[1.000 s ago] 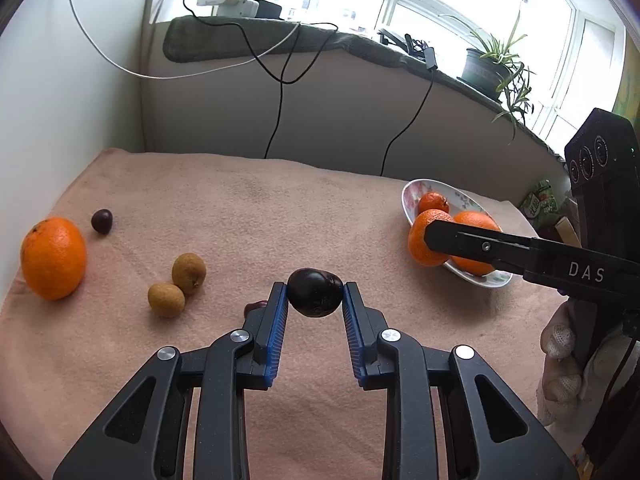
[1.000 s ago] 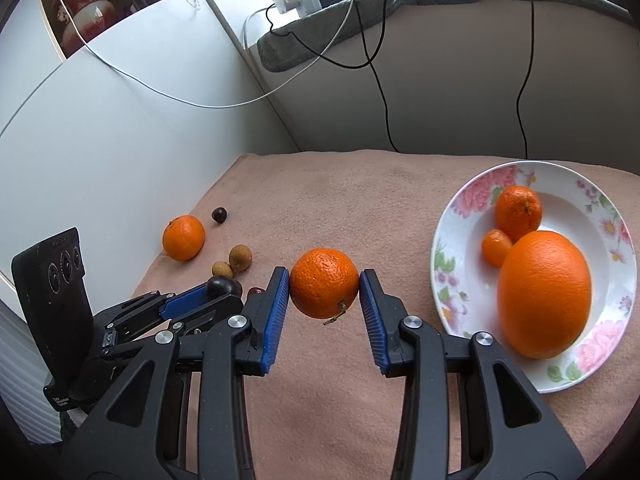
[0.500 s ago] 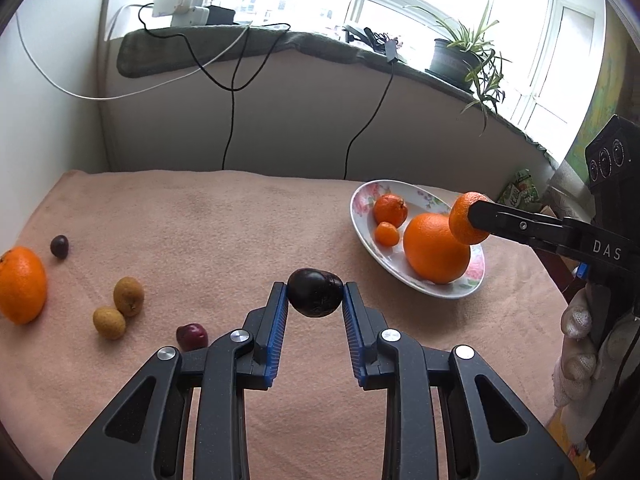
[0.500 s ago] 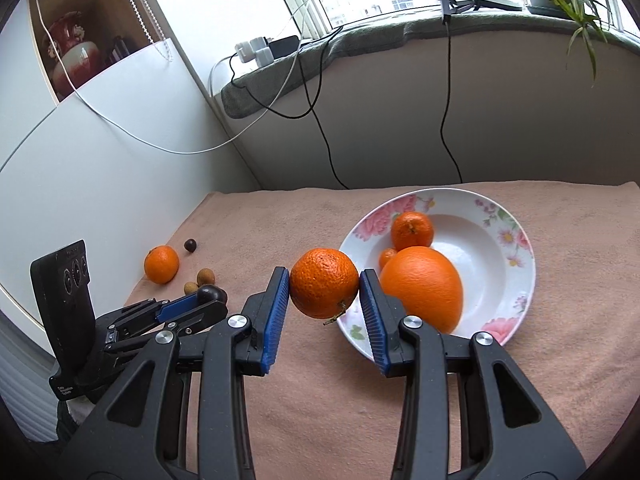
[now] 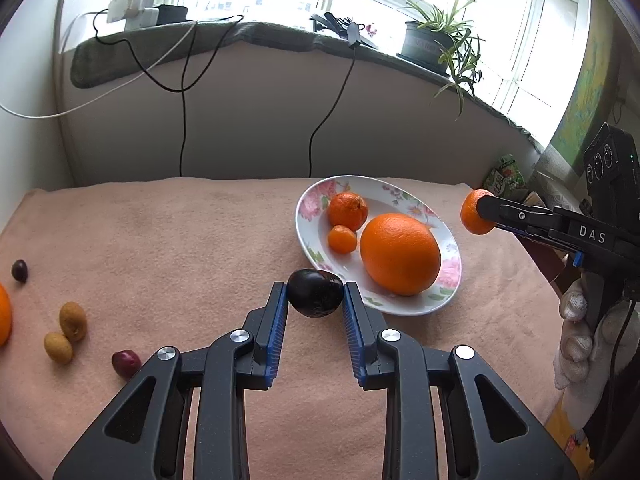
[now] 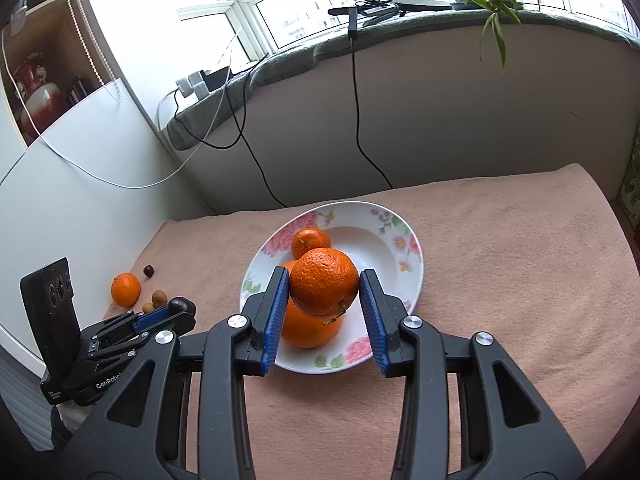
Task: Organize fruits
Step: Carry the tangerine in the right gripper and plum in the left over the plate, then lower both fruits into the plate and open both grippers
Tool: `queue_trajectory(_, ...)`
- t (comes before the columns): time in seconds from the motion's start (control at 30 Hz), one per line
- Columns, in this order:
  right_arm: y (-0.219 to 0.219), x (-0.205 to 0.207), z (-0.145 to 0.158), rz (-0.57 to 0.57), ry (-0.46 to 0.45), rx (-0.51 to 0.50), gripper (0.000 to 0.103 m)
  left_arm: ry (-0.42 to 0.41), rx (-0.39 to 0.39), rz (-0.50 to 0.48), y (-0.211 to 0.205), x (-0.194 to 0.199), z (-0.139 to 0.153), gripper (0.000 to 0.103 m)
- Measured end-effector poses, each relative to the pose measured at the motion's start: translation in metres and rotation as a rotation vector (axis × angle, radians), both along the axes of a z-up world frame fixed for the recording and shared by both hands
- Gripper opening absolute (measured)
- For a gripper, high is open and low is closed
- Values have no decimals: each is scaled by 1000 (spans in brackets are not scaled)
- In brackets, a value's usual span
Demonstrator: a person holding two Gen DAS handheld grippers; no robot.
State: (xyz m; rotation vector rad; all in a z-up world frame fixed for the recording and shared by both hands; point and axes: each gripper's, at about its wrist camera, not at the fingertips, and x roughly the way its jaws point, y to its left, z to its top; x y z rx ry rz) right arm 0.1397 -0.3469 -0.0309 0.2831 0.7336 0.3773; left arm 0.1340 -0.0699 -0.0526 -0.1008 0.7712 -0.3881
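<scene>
My left gripper [image 5: 315, 305] is shut on a dark plum [image 5: 315, 293], held above the cloth just left of the floral plate [image 5: 408, 309]. My right gripper [image 6: 324, 295] is shut on a tangerine [image 6: 324, 281], held above the near side of the plate [image 6: 394, 240]. In the left wrist view the tangerine [image 5: 472, 212] hangs right of the plate. The plate holds a large orange [image 5: 400, 254] and two small tangerines [image 5: 347, 211]. The left gripper with the plum [image 6: 182, 305] shows in the right wrist view at lower left.
On the pink cloth at the left lie two brown fruits [image 5: 73, 321], a red plum [image 5: 126, 363], a small dark plum [image 5: 19, 270] and an orange [image 6: 125, 289]. A wall with hanging cables [image 5: 182, 92] backs the table. A potted plant [image 5: 436, 46] stands on the sill.
Both grippers have swung right, toward the plate, with their fruit. The tangerine now hangs over the plate's near side, and the plum is beside the plate's left rim.
</scene>
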Motion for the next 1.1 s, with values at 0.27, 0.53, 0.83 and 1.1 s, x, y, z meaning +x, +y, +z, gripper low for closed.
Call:
queue_trajectory(0.27,-14,11,-14,-28,31,-2,38,11,11,-28,-16,10,-3,26)
queue_trajectory(0.53,-20,25,-26,-42,60,-5,38,21,19,-40,-25,20,-5,26)
queue_trajectory(0.83,-20,35,-35,-48,75,-21,38,34,27,-47,-31,29,-10,26)
queue_trajectory(1.1,-14,41,-37,-40,75,-45,38,37,33,-49,-32,31,-11,27)
